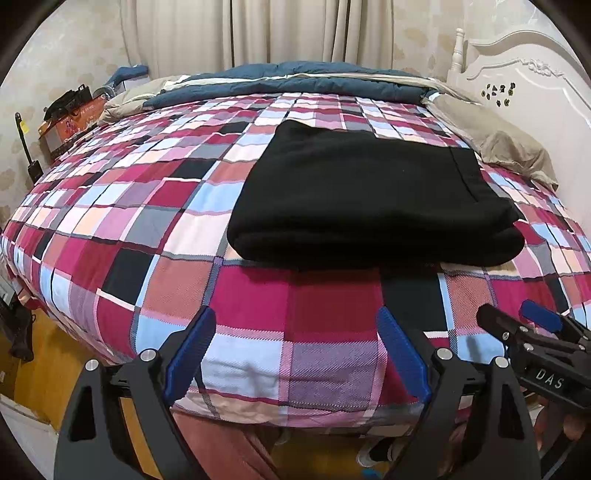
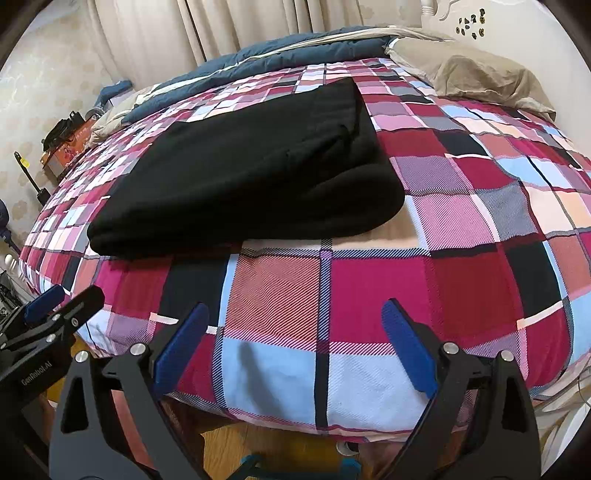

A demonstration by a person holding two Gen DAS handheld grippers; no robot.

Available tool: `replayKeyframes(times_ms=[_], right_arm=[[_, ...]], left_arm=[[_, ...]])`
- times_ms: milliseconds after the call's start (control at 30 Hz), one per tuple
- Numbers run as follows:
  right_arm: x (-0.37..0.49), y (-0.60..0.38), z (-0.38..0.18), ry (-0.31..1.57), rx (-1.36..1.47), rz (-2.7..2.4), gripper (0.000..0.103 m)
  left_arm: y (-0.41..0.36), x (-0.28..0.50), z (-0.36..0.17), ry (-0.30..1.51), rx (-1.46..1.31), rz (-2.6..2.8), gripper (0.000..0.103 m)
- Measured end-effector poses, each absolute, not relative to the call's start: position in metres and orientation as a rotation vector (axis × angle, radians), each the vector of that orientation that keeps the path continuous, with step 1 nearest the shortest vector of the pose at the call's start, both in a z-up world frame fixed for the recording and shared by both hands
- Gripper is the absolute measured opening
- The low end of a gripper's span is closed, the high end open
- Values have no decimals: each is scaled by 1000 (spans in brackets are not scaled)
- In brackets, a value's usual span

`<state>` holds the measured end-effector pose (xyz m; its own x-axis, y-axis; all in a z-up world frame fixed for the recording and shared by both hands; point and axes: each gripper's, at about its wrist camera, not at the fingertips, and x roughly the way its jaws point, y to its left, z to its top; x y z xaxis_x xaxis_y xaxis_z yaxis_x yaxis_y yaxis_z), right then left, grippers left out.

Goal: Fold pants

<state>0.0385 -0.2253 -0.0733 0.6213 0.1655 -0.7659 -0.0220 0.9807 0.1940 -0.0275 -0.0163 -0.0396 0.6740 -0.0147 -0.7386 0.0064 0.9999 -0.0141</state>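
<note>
1. Box (image 1: 68, 123) & dark stick-shaped item (image 1: 26, 147): far left, beside the bed's edge, against the wall.
2. Left tool (image 1: 295, 354): jaws spread wide, nothing between them; blue pads (image 1: 190, 354) hang over the bed's near edge. Seen also at lower left of the right wrist view (image 2: 64, 299).
3. Bed (image 1: 110, 221): checked cover in red, pink, pale blue & black; fills both views.
4. Pants (image 1: 369, 195): black, folded into a thick flat stack, lying on the cover toward the mid-right of the bed, well apart from both tools. Rounded fold faces the near edge. In the right wrist view (image 2: 251, 177) the stack sits left of centre.
5. Blue quilt (image 1: 295, 83): bunched along the bed's far side, below the curtains (image 1: 240, 33).
6. Right tool (image 2: 295, 350): jaws also spread wide, empty; its tip shows at lower right of the left wrist view (image 1: 517, 314).
7. Pillow (image 2: 476, 75) & white headboard (image 1: 535, 85): far right.
</note>
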Motion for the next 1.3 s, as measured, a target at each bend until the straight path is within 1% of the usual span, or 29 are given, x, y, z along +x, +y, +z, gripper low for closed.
replayKeyframes(times_ms=[233,1300], right_arm=[[39,-225,-74,902,170,113,95],[30,-222,-65,889,160,124,95]], left_arm=[[-18,-31,-32,781,9,4,88],[-20,-41,-21,761,15,-1,88]])
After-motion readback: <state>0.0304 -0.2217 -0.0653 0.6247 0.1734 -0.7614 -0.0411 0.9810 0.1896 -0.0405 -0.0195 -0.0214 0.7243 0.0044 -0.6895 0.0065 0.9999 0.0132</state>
